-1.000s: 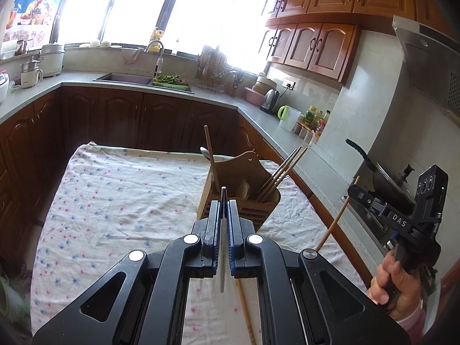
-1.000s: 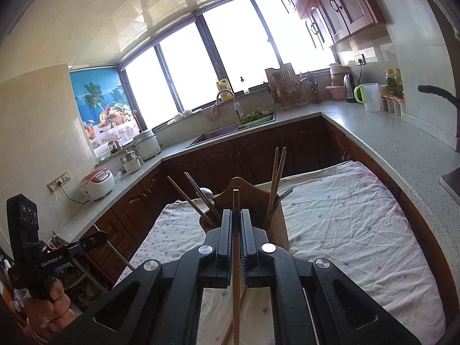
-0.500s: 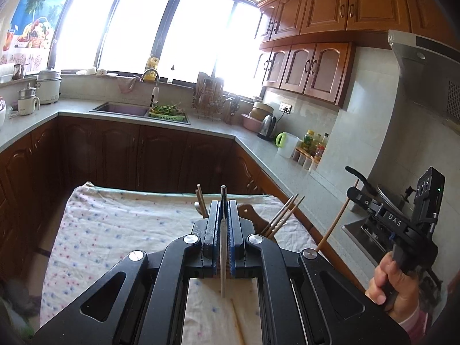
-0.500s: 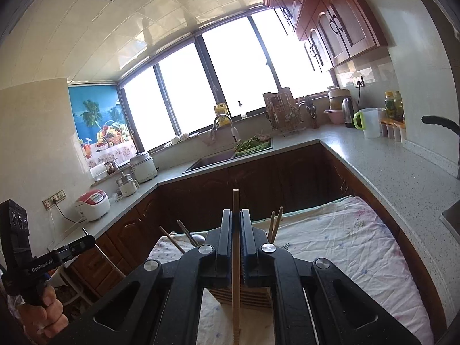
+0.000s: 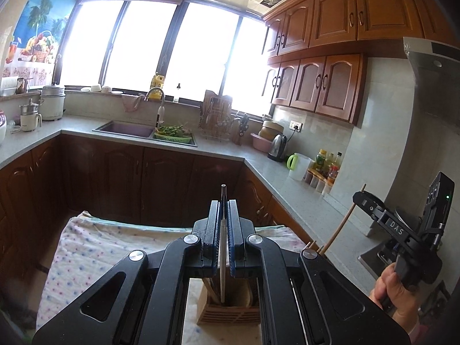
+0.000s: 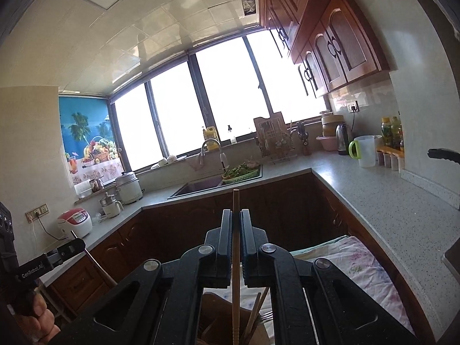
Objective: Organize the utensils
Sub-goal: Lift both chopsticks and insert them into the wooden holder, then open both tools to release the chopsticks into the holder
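My left gripper (image 5: 223, 204) is shut on a thin metal utensil handle (image 5: 222, 247) that hangs down into the wooden utensil holder (image 5: 228, 313) below the jaws. My right gripper (image 6: 236, 213) is shut on a wooden chopstick (image 6: 235, 261) that points down toward the same holder (image 6: 212, 320), where several chopsticks stand. The right gripper also shows at the right of the left wrist view (image 5: 359, 197), with its chopstick (image 5: 343, 221) slanting down. The left gripper shows at the left edge of the right wrist view (image 6: 76, 243).
The holder stands on a floral cloth (image 5: 86, 247) over a table. A grey L-shaped counter (image 5: 290, 189) runs behind, with a sink (image 5: 126, 129), kettle (image 5: 277, 147), jug and bottles. A stove with a pan lies at the right. Dark cabinets (image 5: 129, 184) stand behind the table.
Both grippers have tilted upward and come over the holder, which dropped from mid-frame to beneath the jaws. The held utensils now reach down into it.
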`<state>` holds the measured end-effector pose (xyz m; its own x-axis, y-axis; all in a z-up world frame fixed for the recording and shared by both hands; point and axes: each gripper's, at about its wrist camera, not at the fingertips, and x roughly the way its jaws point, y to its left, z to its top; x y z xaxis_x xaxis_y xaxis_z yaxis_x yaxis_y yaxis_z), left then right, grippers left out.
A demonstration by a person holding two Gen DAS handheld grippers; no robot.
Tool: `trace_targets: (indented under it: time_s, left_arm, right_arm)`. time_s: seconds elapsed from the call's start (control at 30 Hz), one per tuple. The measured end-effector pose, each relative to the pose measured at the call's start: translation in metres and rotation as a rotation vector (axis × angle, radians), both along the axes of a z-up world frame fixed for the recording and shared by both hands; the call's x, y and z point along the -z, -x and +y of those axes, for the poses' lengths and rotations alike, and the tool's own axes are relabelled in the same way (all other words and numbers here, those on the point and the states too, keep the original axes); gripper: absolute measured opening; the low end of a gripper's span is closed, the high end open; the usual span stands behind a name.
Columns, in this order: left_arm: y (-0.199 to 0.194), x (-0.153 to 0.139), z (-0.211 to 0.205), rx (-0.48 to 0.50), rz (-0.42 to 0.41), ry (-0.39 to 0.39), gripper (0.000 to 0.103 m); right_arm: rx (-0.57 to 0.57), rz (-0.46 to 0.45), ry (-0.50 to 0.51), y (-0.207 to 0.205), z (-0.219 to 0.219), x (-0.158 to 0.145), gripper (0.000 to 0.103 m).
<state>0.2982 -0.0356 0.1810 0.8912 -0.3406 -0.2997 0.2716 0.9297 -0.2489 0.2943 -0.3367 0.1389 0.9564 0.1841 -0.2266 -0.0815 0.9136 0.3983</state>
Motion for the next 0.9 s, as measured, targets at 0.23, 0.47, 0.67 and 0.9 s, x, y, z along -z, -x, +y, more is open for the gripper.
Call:
trace_targets:
  time_s: [0.23, 0.47, 0.67, 0.9]
  left_arm:
    - [-0.018, 0.035, -0.012, -0.025, 0.036, 0.000, 0.004]
    - [-0.021, 0.074, -0.021, -0.018, 0.096, -0.022, 0.004]
    - [-0.025, 0.098, -0.020, -0.002, 0.156, -0.011, 0.004]
    - [-0.023, 0.097, -0.025, 0.002, 0.152, -0.030, 0.004]
  right_arm:
    - [0.019, 0.018, -0.025, -0.005, 0.002, 0.035, 0.005]
    - [0.018, 0.071, -0.057, -0.003, 0.004, 0.065, 0.005]
    - [-0.008, 0.127, -0.056, -0.007, 0.010, 0.079, 0.005]
    - [-0.019, 0.165, -0.055, -0.006, 0.013, 0.089, 0.005]
